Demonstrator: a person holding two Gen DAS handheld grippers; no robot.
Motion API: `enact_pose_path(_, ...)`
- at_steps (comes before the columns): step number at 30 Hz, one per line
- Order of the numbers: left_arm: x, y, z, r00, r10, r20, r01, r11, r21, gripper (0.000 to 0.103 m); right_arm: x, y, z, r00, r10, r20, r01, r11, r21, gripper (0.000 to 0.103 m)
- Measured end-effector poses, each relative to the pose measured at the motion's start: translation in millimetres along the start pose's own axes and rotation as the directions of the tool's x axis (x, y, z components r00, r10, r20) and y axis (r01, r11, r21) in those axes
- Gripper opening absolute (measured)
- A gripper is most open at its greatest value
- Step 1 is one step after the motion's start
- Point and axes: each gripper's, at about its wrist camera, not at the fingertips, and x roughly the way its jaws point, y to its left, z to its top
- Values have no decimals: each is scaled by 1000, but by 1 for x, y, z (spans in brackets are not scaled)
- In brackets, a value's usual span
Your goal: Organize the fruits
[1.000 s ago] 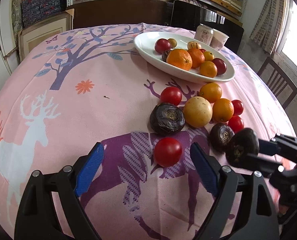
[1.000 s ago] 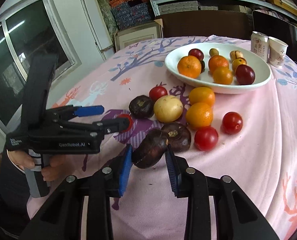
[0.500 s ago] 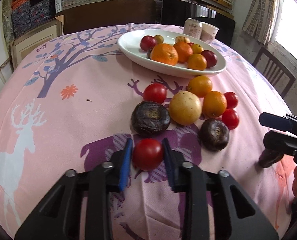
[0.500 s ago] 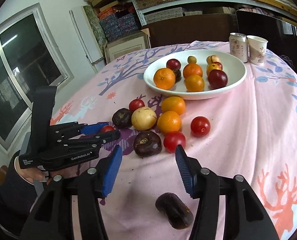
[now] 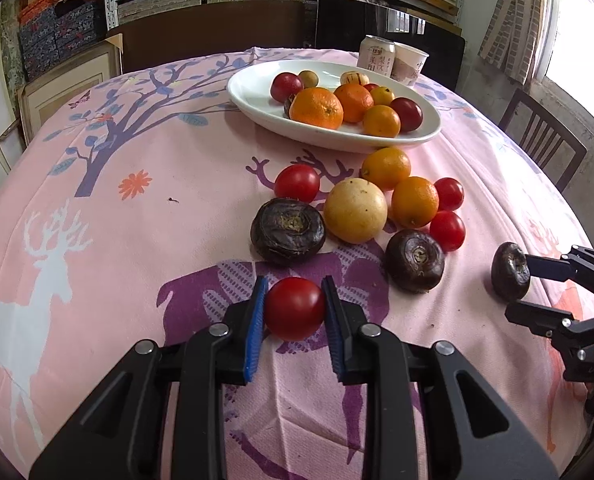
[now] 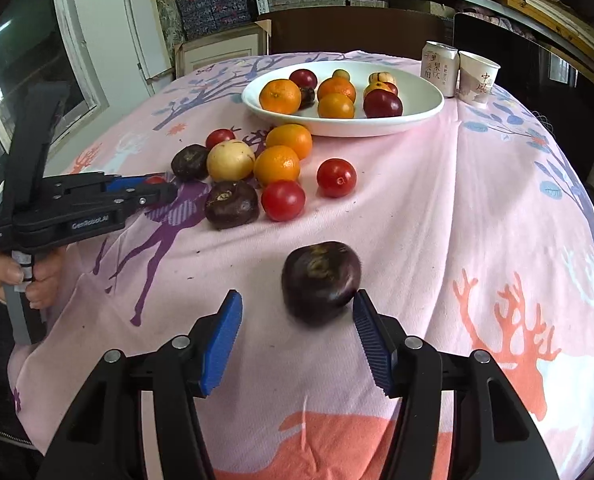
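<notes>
Left gripper (image 5: 294, 307): we closed it on a tomato (image 5: 295, 309).
Right gripper (image 6: 297, 342): we opened it, releasing the dark fruit (image 6: 321, 280) on the tabletop (image 6: 437, 208).

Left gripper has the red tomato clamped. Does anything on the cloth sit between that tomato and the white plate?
Yes. The left gripper is shut on the red tomato, and the loose fruit lies on the line to the white plate: a dark water chestnut directly ahead, then the pale round fruit, another tomato and two oranges. It would likely need lifting over them.
</notes>
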Motion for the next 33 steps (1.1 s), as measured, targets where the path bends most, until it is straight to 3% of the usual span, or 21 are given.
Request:
enact_pose_path(9,1,0,0,1000,-4,-5,5,1000,6,26,17,6,8,998,-56,-32,54,997,-63,59)
enact_pose_path(11,0,-1,0,1000,-3,-2,3,1000,8,26,19,7,10,998,-60,-22,58,996,-70,43)
enact_pose_path(17,-18,-5,10,999,-10,40,9,1000,20,26,-3,-1,16,999,-23,43,25,999,-41,43)
enact_pose_path(20,-31,-12,28,997,-12,72,10,999,36,26,-25,-10,33,991,-20,129,25,999,-33,43)
enact_pose_path(26,-28,-31,94,993,10,121,-15,999,42,26,-46,-23,87,953,-25,302,35,999,-31,43)
enact_pose_path(29,-4,-35,122,993,26,111,-28,999,16,26,-28,-26,110,948,-15,319,25,999,-27,43)
enact_pose_path(33,34,-34,138,996,56,70,-55,998,-20,26,21,-30,127,971,-1,240,2,1000,-3,43)
